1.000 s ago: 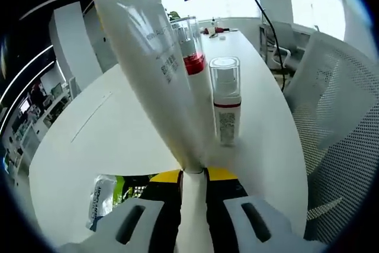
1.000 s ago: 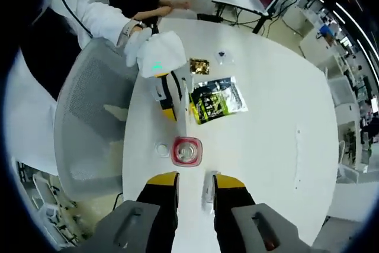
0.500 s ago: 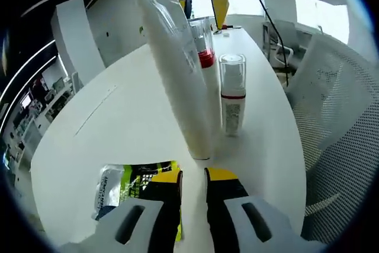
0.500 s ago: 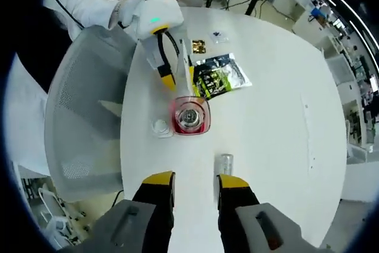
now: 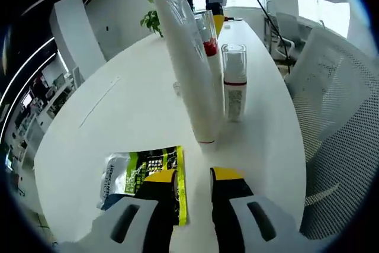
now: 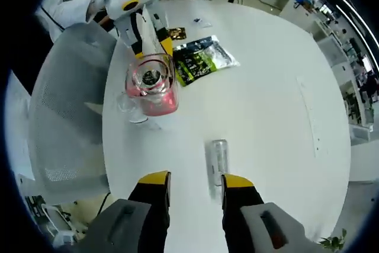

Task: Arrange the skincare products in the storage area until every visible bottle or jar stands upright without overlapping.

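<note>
White tube (image 5: 192, 69) released, upright just beyond backed-off left gripper (image 5: 192, 185).

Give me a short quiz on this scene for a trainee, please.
1. True or false: the tube stands on the table.
2. What lies on its side before the right gripper? A) clear bottle B) jar C) tube
3. Fill in: the left gripper holds ____.
Key: 1 true; 2 A; 3 nothing, its jaws are open and empty.
</note>
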Available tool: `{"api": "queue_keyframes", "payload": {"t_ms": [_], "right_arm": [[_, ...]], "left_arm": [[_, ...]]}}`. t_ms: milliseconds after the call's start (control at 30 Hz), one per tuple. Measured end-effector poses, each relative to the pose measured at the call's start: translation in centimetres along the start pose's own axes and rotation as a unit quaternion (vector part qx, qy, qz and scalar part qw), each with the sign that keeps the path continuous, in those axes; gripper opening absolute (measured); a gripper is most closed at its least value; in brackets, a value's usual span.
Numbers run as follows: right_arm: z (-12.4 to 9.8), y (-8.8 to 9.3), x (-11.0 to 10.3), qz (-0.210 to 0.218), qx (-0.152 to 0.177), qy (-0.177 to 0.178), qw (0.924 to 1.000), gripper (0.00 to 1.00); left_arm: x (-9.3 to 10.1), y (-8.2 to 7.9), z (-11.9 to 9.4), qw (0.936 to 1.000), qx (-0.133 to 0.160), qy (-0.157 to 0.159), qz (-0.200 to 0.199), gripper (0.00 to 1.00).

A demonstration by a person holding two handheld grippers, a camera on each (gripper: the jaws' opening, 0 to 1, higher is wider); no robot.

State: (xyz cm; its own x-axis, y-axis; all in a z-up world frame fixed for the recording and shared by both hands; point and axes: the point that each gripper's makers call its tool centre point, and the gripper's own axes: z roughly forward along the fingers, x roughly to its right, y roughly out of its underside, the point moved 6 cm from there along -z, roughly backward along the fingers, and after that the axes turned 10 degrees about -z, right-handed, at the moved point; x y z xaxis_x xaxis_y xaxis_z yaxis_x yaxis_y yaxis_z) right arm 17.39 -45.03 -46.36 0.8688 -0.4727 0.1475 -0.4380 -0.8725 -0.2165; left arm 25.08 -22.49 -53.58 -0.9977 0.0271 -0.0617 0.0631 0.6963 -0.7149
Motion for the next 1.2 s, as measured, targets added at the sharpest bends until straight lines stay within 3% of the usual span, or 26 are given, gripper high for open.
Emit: {"api": "queue_keyframes", "payload": {"t_ms": [367, 467, 700, 933, 1067, 1200], "right_arm": [[3.2, 1.7, 0.6, 0.019, -0.004, 0.020, 0.9996, 0.30], [4.1, 2.0, 0.9, 0.026, -0.003, 0.013, 0.9996, 0.30], [5.0, 2.6, 1.7, 0.036, -0.005, 0.014, 0.9993, 0.32], [6.2, 2.8, 1.9, 0.042, -0.003, 0.011, 0.9991, 0.31], [7.1, 2.8, 2.4, 0.048, -0.002, 0.007, 0.9988, 0.30], [7.6, 3.2, 2.5, 0.048, -0.007, 0.004, 0.9988, 0.30]], "left_arm": [[-0.8, 0.5, -0.8, 0.9997, -0.016, -0.016, -0.007, 0.23], [-1.1, 0.4, -1.1, 0.9992, -0.012, -0.037, -0.010, 0.29], [-1.1, 0.3, -1.8, 0.9991, -0.005, -0.036, -0.022, 0.37], [-1.1, 0.3, -2.9, 0.9972, 0.015, -0.047, -0.056, 0.47], [-1.0, -0.5, -3.5, 0.9932, 0.052, -0.045, -0.094, 0.54], [-0.8, -0.6, -4.1, 0.9912, 0.070, -0.051, -0.101, 0.59]]}}
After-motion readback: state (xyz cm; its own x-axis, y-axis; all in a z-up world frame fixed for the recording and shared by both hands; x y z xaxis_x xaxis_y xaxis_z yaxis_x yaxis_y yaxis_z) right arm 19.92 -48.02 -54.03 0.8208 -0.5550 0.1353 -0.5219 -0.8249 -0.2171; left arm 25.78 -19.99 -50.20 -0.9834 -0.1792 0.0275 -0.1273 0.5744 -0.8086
